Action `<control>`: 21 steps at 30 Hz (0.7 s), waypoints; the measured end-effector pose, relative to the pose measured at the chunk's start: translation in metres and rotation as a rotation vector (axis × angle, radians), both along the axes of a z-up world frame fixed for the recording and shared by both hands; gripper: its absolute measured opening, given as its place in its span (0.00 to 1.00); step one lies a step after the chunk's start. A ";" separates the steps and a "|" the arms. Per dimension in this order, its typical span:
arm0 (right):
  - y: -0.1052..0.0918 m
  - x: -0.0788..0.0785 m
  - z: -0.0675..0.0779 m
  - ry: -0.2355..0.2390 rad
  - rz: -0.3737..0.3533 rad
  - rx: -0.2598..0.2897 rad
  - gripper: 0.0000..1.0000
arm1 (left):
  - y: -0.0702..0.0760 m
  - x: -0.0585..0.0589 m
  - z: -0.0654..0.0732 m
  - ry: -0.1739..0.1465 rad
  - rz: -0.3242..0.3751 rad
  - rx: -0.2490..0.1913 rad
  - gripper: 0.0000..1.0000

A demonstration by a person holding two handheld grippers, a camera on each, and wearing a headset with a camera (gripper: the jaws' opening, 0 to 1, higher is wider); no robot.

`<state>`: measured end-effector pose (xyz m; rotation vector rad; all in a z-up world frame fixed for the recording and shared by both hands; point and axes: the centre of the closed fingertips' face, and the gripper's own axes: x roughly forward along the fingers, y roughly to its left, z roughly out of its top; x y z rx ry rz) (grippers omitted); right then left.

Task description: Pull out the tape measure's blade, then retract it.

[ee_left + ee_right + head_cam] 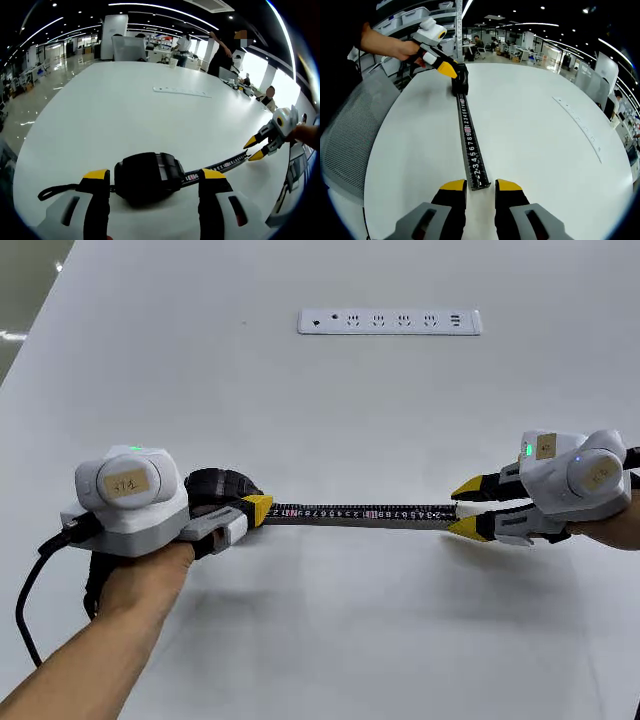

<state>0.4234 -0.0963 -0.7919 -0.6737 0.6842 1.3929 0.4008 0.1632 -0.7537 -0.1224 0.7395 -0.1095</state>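
Observation:
My left gripper (245, 498) is shut on the black tape measure (220, 488), whose body sits between its yellow-tipped jaws (149, 177). The blade (360, 513) is pulled out to the right and lies flat on the white table (330, 620), numbers up. The blade's end (481, 181) sits just between the fingertips of my right gripper (481, 186), which stands open with its jaws on either side and not pinching it. From the left gripper view the right gripper (255, 149) shows at the far end of the blade (220, 165).
A white power strip (390, 321) lies at the far side of the table. The tape measure's black strap (55, 191) trails left of its body. A dark cable (25, 600) hangs from the left gripper. A grey mesh chair (350, 145) stands off the table's edge.

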 end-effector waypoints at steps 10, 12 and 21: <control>0.001 -0.001 -0.006 0.012 0.061 -0.025 0.13 | -0.001 0.003 -0.008 0.028 0.018 0.005 0.65; 0.001 -0.002 -0.007 0.012 0.069 -0.028 0.12 | 0.000 0.003 -0.008 0.031 0.021 0.006 0.65; 0.003 -0.002 -0.010 0.020 0.079 -0.032 0.12 | 0.002 0.005 -0.014 0.044 0.039 0.016 0.64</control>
